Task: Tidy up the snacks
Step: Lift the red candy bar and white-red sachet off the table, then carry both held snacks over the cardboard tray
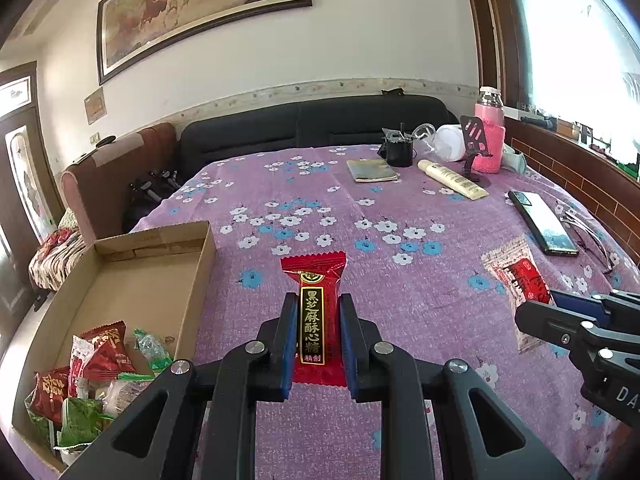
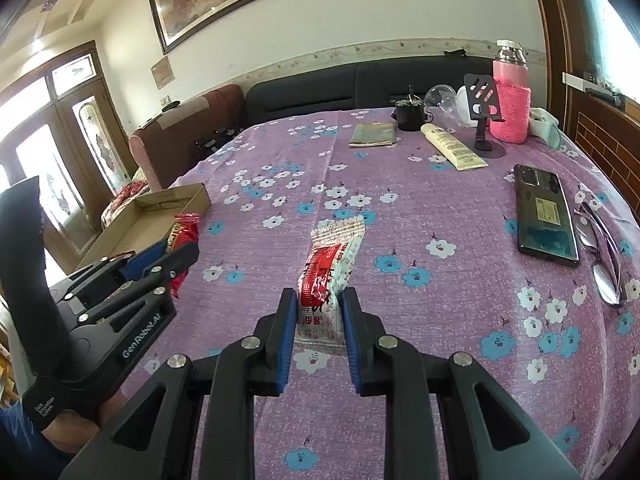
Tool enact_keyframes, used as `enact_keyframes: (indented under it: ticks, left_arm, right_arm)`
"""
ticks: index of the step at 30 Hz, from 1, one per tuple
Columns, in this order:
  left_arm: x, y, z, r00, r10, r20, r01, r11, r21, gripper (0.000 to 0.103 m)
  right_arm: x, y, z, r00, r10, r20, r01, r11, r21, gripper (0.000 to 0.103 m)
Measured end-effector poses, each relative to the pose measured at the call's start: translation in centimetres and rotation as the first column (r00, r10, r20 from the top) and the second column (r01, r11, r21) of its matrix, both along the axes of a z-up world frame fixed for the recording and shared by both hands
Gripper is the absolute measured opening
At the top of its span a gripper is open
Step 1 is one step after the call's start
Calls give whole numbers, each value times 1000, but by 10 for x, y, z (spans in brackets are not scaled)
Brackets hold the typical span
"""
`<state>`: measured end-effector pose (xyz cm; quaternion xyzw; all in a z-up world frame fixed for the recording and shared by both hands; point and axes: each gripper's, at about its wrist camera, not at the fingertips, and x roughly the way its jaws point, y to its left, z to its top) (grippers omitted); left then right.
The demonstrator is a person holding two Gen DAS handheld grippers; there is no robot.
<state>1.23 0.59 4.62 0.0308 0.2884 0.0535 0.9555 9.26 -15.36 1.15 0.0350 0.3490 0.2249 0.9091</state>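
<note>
L: your left gripper point(image 1: 313, 334) clamps red candy point(image 1: 314, 304) right of box point(image 1: 160, 280) | R: right gripper point(image 2: 319, 328) pinches white-red packet point(image 2: 332, 264), farther right | both gripped lengthwise for boxing

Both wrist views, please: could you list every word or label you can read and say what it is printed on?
"黑芝麻酥心糖" and, below it, "精制": red candy in the left gripper.
"GenRobot.AI": body of the left gripper, seen from the right wrist.
"DA", cut off at the frame edge: body of the right gripper.
White and red snack packet, cream tube, phone sticker: print too blurred to read.
</note>
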Motion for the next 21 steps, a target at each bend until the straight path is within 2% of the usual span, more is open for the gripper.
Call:
enact_keyframes:
  ticks: [9, 13, 17, 21]
  left_arm:
    - [-2, 18, 11, 999, 32, 3, -32, 996, -87, 20]
    - [-14, 28, 26, 999, 35, 26, -31, 990, -140, 20]
    - [-28, 41, 41, 998, 36, 50, -27, 987, -160, 20]
    - [-46, 65, 52, 996, 62, 65, -50, 984, -173, 20]
  right_arm:
    - [12, -8, -9, 997, -67, -37, 67, 998, -3, 22]
    - [13, -10, -7, 995, -92, -38, 92, 996, -7, 22]
    - [3, -2, 8, 996, -86, -19, 86, 996, 2, 22]
    - [-6, 19, 20, 998, -26, -58, 30, 998, 63, 22]
